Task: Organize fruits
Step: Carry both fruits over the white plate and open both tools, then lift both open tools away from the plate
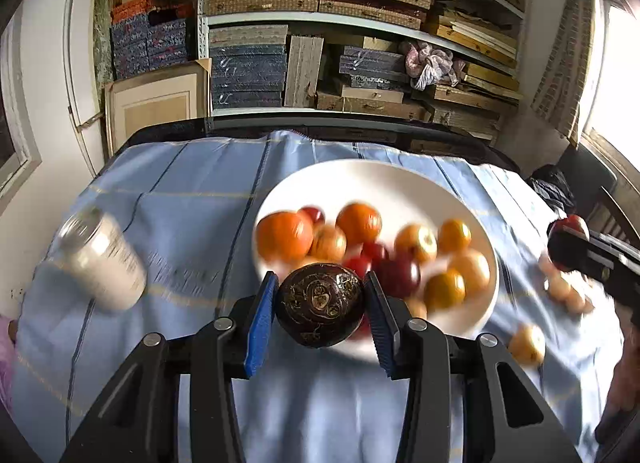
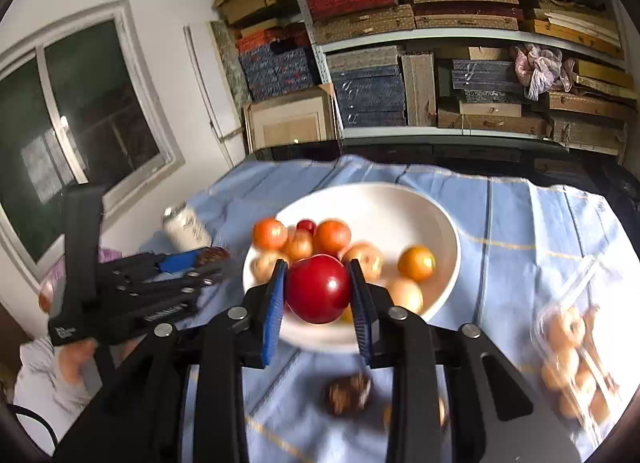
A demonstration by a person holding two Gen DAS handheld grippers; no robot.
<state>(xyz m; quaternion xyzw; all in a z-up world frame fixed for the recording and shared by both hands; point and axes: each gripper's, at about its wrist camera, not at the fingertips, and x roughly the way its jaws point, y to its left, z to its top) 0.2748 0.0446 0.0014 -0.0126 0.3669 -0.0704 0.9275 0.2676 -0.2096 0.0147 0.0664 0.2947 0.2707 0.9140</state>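
1. You hold a dark brown fruit with gold-patterned skin between blue pads.
2. Your other fruit is glossy red.
3. The bowl is white; the cloth pale blue, dark-striped.

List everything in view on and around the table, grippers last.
bowl: one, white, middle of the cloth, holding orange, yellowish and red fruits
tablecloth: one, light blue with stripes, over the table
jar: one, white, left of the bowl
clear container: one, with pale fruits, right of the bowl
dark fruit on cloth: one, brown, near the bowl
shelves: stacked boxes, behind the table
left hand-held gripper: shut on dark patterned fruit
right hand-held gripper: shut on red fruit
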